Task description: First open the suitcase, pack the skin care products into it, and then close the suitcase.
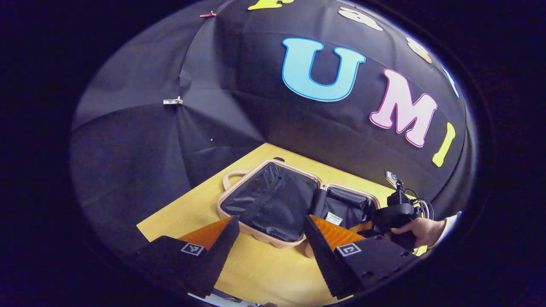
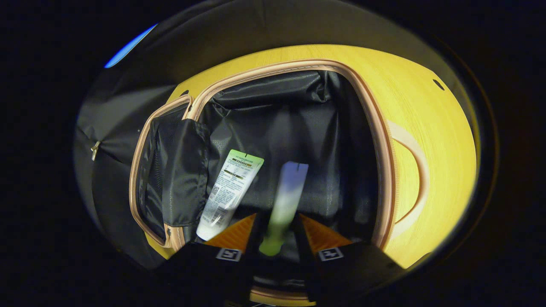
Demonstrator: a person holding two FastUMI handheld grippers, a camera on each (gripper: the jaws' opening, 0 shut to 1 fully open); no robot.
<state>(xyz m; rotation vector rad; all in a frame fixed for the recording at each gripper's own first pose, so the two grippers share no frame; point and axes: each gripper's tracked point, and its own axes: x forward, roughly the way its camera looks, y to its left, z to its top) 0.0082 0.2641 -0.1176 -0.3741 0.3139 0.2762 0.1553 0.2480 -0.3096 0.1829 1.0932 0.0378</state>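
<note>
We see the right claw [image 2: 275, 230] narrow around a blurred tube [image 2: 285, 200] inside the open suitcase [image 2: 375, 140], beside another tube [image 2: 230, 192], while the left claw [image 1: 271, 238] spreads wide over bare surface [image 1: 264, 268].

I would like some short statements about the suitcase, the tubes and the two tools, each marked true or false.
1. The suitcase lies open on the yellow table. True.
2. A white tube with a green end lies inside the suitcase. True.
3. The right tool is empty. False: a blurred green and blue tube sits between its fingers, over the black lining; whether both fingers press on it cannot be told.
4. The left tool holds a bottle. False: it is open and empty, above the table in front of the suitcase.
5. The suitcase rim is bright blue. False: it is pale pink-beige.
</note>
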